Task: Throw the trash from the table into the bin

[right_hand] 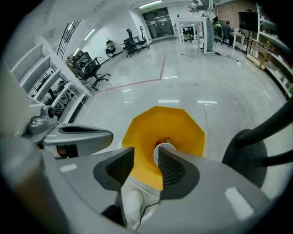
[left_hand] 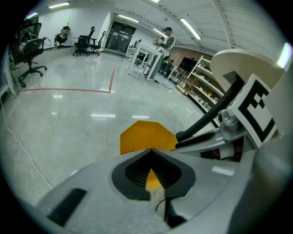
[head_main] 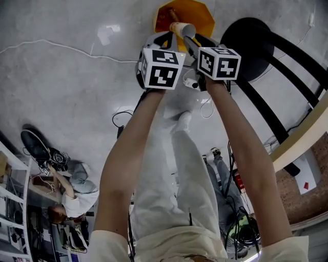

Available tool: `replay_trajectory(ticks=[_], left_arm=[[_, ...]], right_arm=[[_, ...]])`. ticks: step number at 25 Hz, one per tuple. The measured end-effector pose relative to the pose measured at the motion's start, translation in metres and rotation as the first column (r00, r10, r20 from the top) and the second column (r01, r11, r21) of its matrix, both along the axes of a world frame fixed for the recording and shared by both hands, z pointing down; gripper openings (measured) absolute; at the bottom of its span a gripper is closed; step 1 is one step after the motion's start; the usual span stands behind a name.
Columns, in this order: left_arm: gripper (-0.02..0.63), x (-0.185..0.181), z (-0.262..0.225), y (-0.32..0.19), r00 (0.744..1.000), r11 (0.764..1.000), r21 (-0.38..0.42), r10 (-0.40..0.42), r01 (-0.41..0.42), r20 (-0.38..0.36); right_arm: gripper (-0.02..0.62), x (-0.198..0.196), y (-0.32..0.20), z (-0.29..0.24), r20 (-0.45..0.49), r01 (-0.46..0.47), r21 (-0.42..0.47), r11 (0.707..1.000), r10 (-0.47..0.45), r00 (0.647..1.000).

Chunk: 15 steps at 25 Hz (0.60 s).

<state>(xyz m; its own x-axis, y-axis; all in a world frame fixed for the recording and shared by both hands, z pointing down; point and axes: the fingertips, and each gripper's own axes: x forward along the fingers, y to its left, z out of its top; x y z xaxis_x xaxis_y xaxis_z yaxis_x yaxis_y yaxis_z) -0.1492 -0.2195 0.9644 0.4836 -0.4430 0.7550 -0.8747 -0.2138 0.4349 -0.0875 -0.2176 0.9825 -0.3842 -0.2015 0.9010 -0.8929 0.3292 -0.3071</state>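
Note:
The yellow bin (head_main: pixel 197 13) stands on the grey floor straight below both grippers. My right gripper (head_main: pixel 187 40) hangs over it with its jaws apart and nothing pressed between the pads. A paper cup (head_main: pixel 180 28) shows just past its fingertips, over the bin's mouth. In the right gripper view the cup (right_hand: pixel 165 150) appears with its white rim up inside the bin (right_hand: pixel 181 123), something red beside it. My left gripper (head_main: pixel 165 37) is close on the left, its jaws (left_hand: pixel 151 151) shut and empty above the bin (left_hand: pixel 146 135).
A black stool base (head_main: pixel 251 46) with black legs stands right beside the bin. A wooden table edge (head_main: pixel 307 135) runs along the right. Cables (head_main: pixel 123 120) lie on the floor near the person's feet. Shelves (head_main: pixel 10 204) stand at lower left.

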Motion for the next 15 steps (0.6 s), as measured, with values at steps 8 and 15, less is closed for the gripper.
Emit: replay_trajectory(ticks=[8, 15], left_arm=[[0.006, 0.003, -0.046, 0.016, 1.0, 1.0, -0.004, 0.007, -0.007, 0.001], [0.006, -0.002, -0.107, 0.028, 1.0, 1.0, 0.008, 0.019, -0.019, 0.017]], right_arm=[[0.166, 0.005, 0.011, -0.056, 0.008, -0.03, -0.002, 1.0, 0.03, 1.0], [0.145, 0.006, 0.011, -0.123, 0.024, -0.042, 0.062, 0.997, 0.041, 0.999]])
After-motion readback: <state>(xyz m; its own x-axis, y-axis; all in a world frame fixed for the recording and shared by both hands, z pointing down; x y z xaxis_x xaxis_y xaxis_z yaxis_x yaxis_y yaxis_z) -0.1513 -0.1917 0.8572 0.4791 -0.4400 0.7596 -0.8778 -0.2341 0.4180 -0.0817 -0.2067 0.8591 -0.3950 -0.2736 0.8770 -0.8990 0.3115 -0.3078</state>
